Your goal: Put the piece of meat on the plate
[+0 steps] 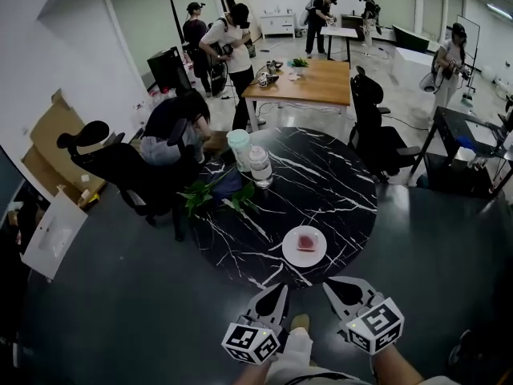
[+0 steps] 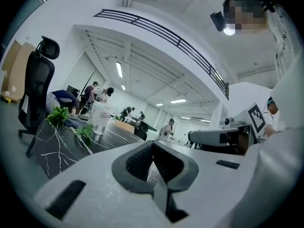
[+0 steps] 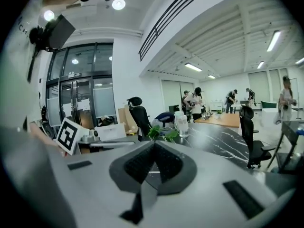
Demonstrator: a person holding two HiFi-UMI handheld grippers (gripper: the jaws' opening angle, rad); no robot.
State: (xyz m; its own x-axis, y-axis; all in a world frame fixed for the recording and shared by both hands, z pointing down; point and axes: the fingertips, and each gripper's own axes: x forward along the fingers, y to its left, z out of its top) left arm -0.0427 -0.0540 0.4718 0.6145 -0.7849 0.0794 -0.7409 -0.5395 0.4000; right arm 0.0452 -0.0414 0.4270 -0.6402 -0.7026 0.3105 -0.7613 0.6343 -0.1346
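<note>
Head view: piece of meat [image 1: 306, 240] lay on the white plate [image 1: 289, 252], lower centre of the marble table [image 1: 329, 184]. It was just up-frame of left gripper [image 1: 275, 291] and right gripper [image 1: 337, 287], neither clearly nearer. Left gripper view: jaws together, empty. Right gripper view: likewise closed on nothing, meat not in frame.

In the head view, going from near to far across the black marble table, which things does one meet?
White plate with the piece of meat → green leaves → clear bottle.
</note>
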